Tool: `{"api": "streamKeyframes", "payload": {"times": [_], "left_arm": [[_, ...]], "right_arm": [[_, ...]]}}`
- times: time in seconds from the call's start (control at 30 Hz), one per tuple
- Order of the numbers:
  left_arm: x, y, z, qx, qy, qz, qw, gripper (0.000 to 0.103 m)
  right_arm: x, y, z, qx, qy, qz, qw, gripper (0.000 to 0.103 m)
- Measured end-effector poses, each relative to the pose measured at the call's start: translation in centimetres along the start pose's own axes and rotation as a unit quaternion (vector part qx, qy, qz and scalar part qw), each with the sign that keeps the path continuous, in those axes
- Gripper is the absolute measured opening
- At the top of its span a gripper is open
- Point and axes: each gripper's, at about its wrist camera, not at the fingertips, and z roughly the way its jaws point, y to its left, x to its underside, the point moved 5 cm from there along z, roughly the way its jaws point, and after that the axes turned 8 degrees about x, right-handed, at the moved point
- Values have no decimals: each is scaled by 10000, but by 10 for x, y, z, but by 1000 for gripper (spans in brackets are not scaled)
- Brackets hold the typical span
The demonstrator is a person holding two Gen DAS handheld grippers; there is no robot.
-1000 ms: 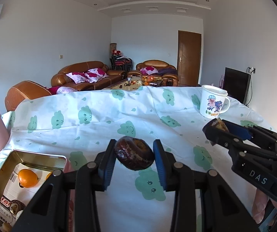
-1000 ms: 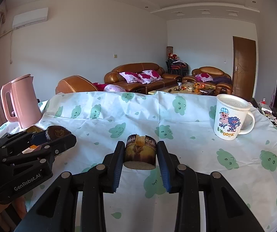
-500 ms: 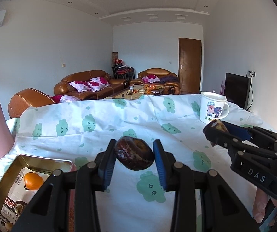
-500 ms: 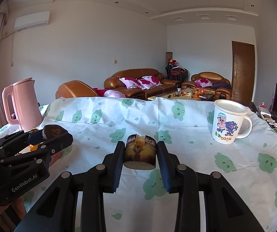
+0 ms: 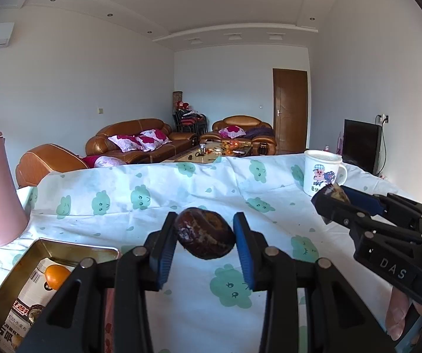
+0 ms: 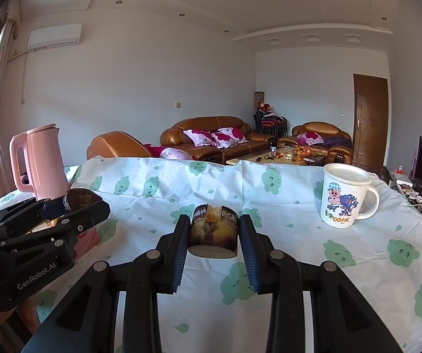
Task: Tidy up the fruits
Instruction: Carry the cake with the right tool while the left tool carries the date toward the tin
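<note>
My left gripper [image 5: 205,242] is shut on a dark brown wrinkled fruit [image 5: 204,237] and holds it above the tablecloth. My right gripper [image 6: 213,235] is shut on a cut brown fruit piece [image 6: 213,231] with a pale flat underside, also held above the cloth. Each gripper shows in the other's view: the right gripper [image 5: 333,198] at the right, the left gripper [image 6: 84,201] at the left. A gold metal tin [image 5: 13,279] at lower left holds an orange [image 5: 57,277] and packets.
A pink kettle [image 6: 41,161] stands at the table's left edge. A white cartoon mug [image 6: 344,195] stands at the right. The table carries a white cloth with green cloud prints [image 5: 231,286]. Sofas and a coffee table lie beyond the far edge.
Both grippers have tilted or lifted a little, so more ceiling shows and the table sits lower in view. Both keep their fruit.
</note>
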Motion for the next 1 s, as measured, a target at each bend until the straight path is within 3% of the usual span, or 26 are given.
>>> {"api": "streamKeyframes", "payload": {"times": [0.5,1.0], "left_arm": [[3,4,-11,83,-18,-99,9999,40],[20,45,-54,-61,88,-386,9992,40]], "right_arm": [[5,18,-3,-65,188,-175,9996,36],[1,88,-8,-834,354,-345,9953,36]]}}
